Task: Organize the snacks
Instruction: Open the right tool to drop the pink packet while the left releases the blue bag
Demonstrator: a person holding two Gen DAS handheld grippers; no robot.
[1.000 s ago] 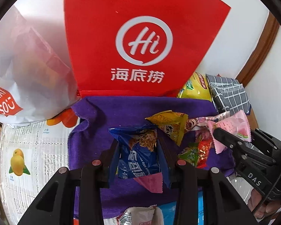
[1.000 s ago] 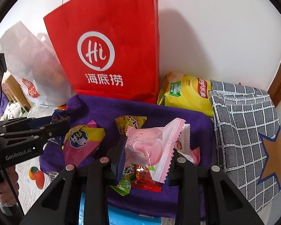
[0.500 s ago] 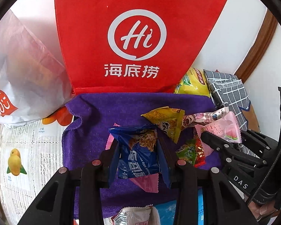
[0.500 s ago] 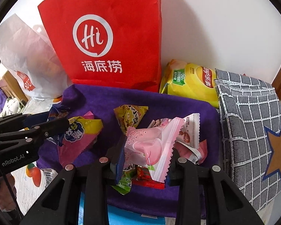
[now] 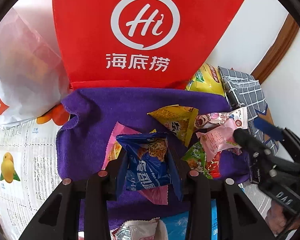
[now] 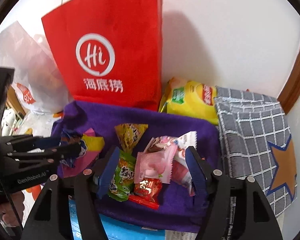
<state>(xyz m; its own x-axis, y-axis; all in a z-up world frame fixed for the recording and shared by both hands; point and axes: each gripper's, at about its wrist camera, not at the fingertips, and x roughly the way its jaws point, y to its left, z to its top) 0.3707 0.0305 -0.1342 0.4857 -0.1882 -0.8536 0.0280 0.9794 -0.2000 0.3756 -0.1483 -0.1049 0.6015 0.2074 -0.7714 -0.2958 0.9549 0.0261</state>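
While both hands are working: the snacks are lying on the purple towel (image 5: pixel 86 132) in front of the red bag (image 5: pixel 142 40).
Left gripper (image 5: pixel 148 160): its fingers are squeezing the blue snack pack (image 5: pixel 150 166) and are holding it just over the towel.
Right gripper (image 6: pixel 152 166): its fingers have just been opening, and they are standing wide now.
Pink snack pack (image 6: pixel 154 164): it is sitting loose between the open fingers, on top of the green pack (image 6: pixel 122 176) and the small red pack (image 6: pixel 148 188).
Yellow pack (image 6: pixel 131 136): it is lying near the middle of the towel.
What could go wrong: the pink pack is resting on a bumpy pile, so it may be sliding off if the fingers bump it while pulling back.
Another worry: the blue pack is slippery, so it may be slipping out if the squeeze gets loose.
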